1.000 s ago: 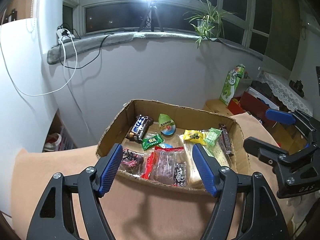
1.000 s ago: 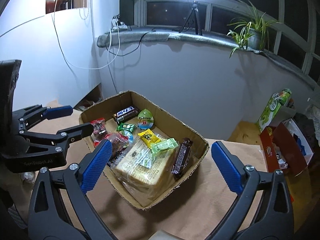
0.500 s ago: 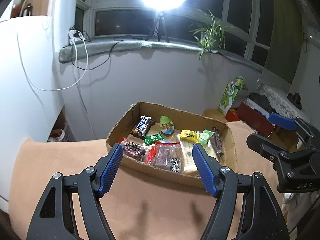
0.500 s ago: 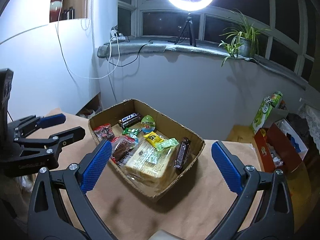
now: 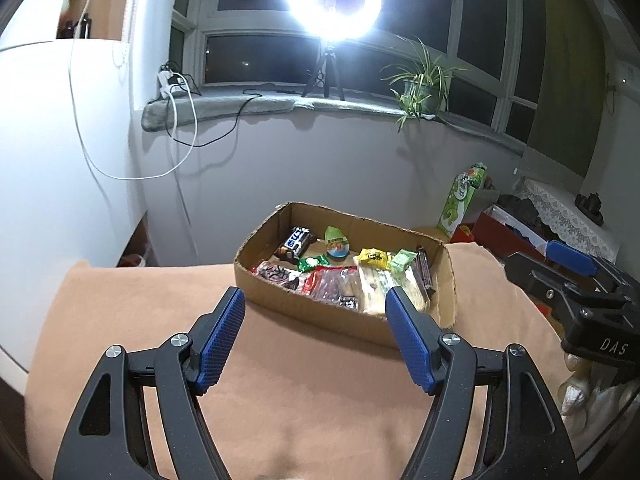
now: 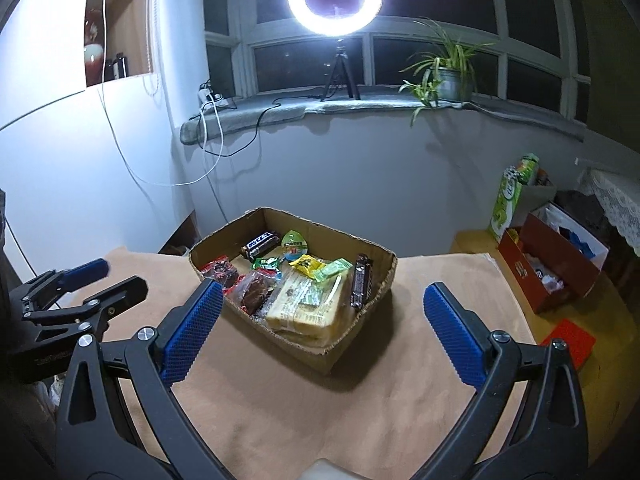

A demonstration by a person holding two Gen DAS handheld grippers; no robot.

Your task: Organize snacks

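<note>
My left blue-padded black tongs (image 5: 312, 330): apart, just widened, empty.
My right blue-padded black tongs (image 6: 320, 320): apart, empty.
Shallow brown cardboard box (image 6: 360, 344): snack-filled, on tan cloth (image 5: 300, 400).

One open brown cardboard box (image 6: 360, 344), two dark-wrapped chocolate bars (image 6: 361, 280), and two black blue-padded grippers (image 6: 320, 312) are counted.
</note>
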